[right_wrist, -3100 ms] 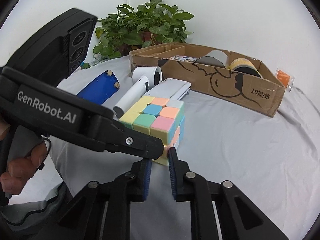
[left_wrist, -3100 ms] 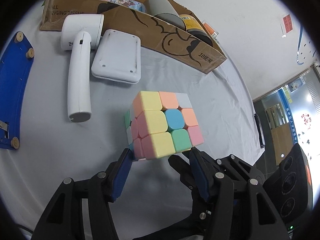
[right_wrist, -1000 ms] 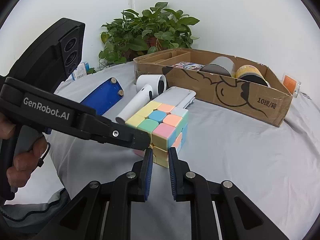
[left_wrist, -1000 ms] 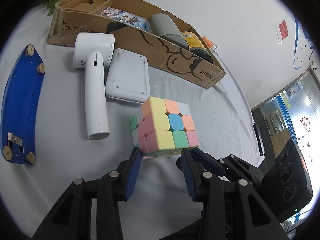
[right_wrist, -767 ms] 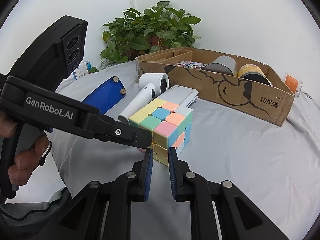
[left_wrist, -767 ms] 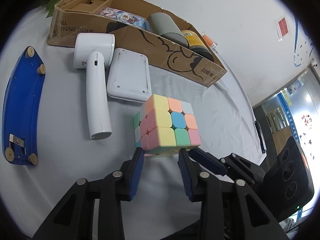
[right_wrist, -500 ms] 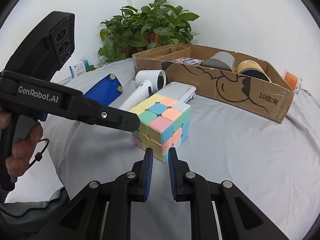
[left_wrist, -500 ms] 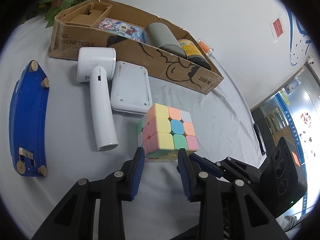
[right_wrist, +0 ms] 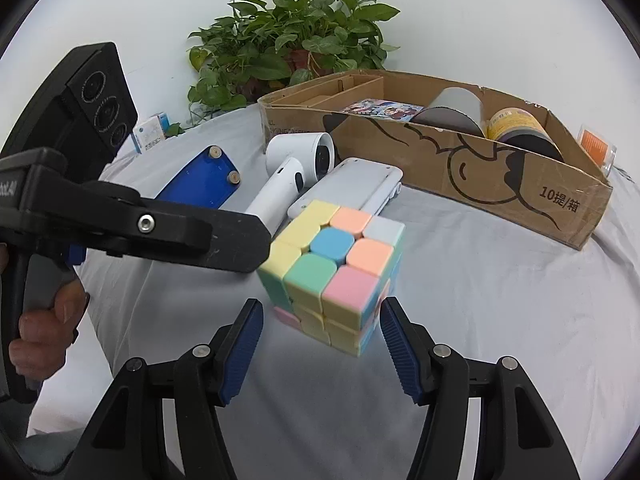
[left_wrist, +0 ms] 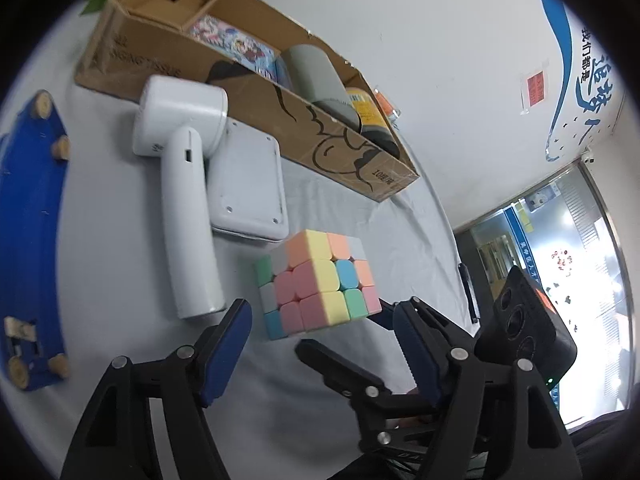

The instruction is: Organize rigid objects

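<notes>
With both our left gripper (left_wrist: 320,354) and right gripper (right_wrist: 320,348) spread wide around the cube (right_wrist: 334,276), colliding fingers could knock it askew.

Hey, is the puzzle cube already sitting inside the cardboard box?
No, the puzzle cube sits on the white cloth in front of the cardboard box, between the open right gripper's fingers.

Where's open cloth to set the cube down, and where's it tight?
Free: the bare cloth between the cube and the cardboard box, running toward the camera on the cube's right. Crowded: to the cube's left, the white handheld device, flat white case and blue board lie packed, and both open grippers flank the cube.
</notes>
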Tool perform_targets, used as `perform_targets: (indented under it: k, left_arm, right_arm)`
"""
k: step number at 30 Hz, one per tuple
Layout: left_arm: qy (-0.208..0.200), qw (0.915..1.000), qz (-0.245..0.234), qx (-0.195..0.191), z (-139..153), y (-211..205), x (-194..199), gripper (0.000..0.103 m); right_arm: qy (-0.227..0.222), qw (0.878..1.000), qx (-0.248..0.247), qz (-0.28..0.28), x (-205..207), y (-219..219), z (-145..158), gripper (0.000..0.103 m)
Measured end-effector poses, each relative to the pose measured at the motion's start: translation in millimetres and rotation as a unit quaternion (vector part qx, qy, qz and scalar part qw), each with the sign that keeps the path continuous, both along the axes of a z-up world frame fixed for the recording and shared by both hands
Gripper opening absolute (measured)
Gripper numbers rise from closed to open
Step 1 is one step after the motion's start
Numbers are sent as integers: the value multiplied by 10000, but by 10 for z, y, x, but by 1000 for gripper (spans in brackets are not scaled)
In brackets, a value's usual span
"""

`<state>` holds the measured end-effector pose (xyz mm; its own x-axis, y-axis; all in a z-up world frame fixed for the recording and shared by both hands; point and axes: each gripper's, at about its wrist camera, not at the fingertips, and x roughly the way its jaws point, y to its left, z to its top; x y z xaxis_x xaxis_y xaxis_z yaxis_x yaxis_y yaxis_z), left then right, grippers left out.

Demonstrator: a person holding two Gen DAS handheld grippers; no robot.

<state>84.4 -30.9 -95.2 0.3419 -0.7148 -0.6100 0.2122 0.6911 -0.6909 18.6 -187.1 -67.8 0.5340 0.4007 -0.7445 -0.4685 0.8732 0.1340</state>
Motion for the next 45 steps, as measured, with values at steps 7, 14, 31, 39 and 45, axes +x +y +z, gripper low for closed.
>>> perform_targets:
  k: [7, 14, 31, 39, 45]
  left_arm:
    - [167, 9994, -42, 294, -64, -195, 116, 66]
    - [-260, 9971, 31, 714, 334, -238, 44, 66]
    - [-941, 9898, 198, 1051, 1205, 194, 1148, 66]
    - [59, 9943, -54, 1059, 694, 438, 2068, 58]
    - [348, 9950, -58, 932, 466, 532, 2198, 41]
  right_arm:
    - [66, 9999, -123, -99, 37, 67, -33, 39]
    - [-505, 9986, 131, -86, 2, 105, 329, 39]
    - [-432, 9961, 723, -252, 1314, 542, 1116, 40]
    - [1052, 9829, 1288, -790, 2305, 655, 566, 42]
    - [1353, 9806, 1168, -809, 2488, 713, 415, 47]
